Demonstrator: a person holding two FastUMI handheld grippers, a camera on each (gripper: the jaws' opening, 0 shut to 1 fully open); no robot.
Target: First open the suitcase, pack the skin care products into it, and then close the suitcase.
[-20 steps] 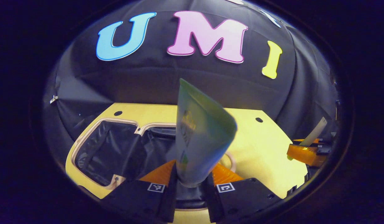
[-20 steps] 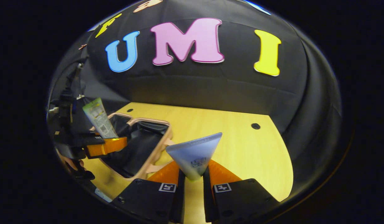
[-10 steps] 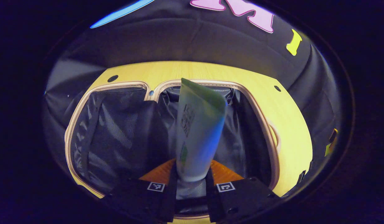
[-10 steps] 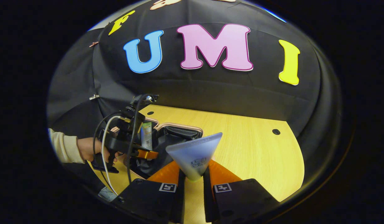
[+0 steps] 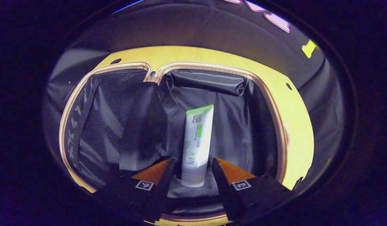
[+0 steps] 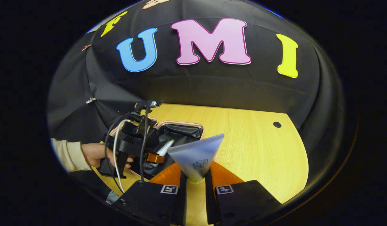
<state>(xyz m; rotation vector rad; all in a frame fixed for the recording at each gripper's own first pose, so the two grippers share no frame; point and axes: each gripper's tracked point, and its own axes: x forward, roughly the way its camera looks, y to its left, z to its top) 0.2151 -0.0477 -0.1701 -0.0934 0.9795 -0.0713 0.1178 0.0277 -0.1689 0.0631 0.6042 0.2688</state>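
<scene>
Suitcase (image 5: 275, 125) lies open on the tabletop (image 6: 250, 147), black crinkly lining, tan piped rim | left gripper (image 5: 191, 171) jaws spread apart, white green-capped tube (image 5: 196, 141) lying between them on the lining | right gripper (image 6: 193, 183) clenched on a bluish flat-ended tube (image 6: 195, 153), not yet packed | closing still left

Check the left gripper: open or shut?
Open: the left gripper stands spread either side of the green-capped tube in the suitcase.
</scene>
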